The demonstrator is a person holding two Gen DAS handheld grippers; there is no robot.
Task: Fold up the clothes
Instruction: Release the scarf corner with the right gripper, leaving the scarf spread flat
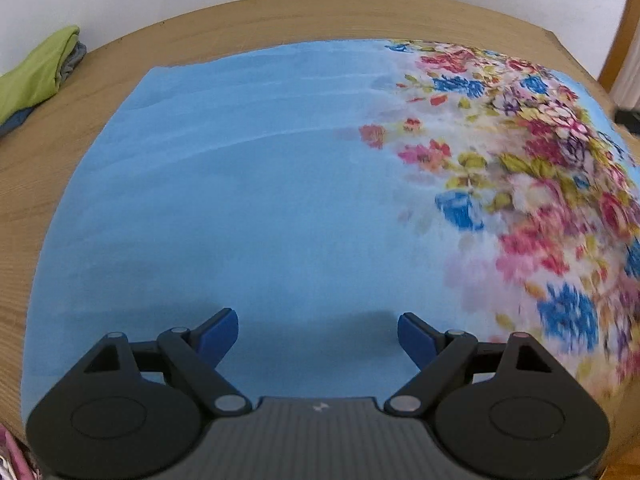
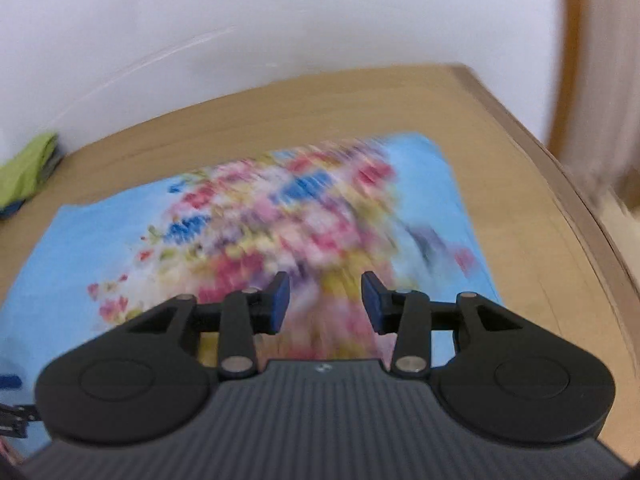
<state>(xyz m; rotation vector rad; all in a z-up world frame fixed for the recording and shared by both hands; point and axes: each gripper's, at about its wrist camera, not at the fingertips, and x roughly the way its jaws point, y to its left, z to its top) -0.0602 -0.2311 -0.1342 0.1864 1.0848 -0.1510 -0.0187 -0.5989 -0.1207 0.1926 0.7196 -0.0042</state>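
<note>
Left gripper (image 1: 318, 334): I read its blue pads (image 1: 218, 334) as spread wide, with nothing between them. Only the plain blue part of the garment (image 1: 248, 200) shows in the gap, and I cannot tell whether the tips touch the cloth.

Right gripper (image 2: 325, 300): its pads (image 2: 280, 300) stand partly apart with nothing held. The floral print of the same garment (image 2: 280, 216) shows through the gap.

The garment is a light blue piece with a print of pink, red, blue and yellow flowers. It lies spread flat on the wooden table (image 1: 280, 16), covering most of the surface. In the left wrist view the print occupies the right portion of the cloth; the left portion is plain.

Surroundings: a small stack of folded clothes (image 1: 36, 76), green on top with grey and dark blue beneath, sits at the far left of the table, well apart from the garment. A white wall (image 2: 280, 12) runs behind the table. A wooden upright (image 2: 568, 40) stands past the right table edge.

Limits of view: the right wrist picture is heavily blurred, so the print detail is unreadable there. Both gripper bodies hide the near edge of the garment. The folded stack is cut off at the frame edge.
</note>
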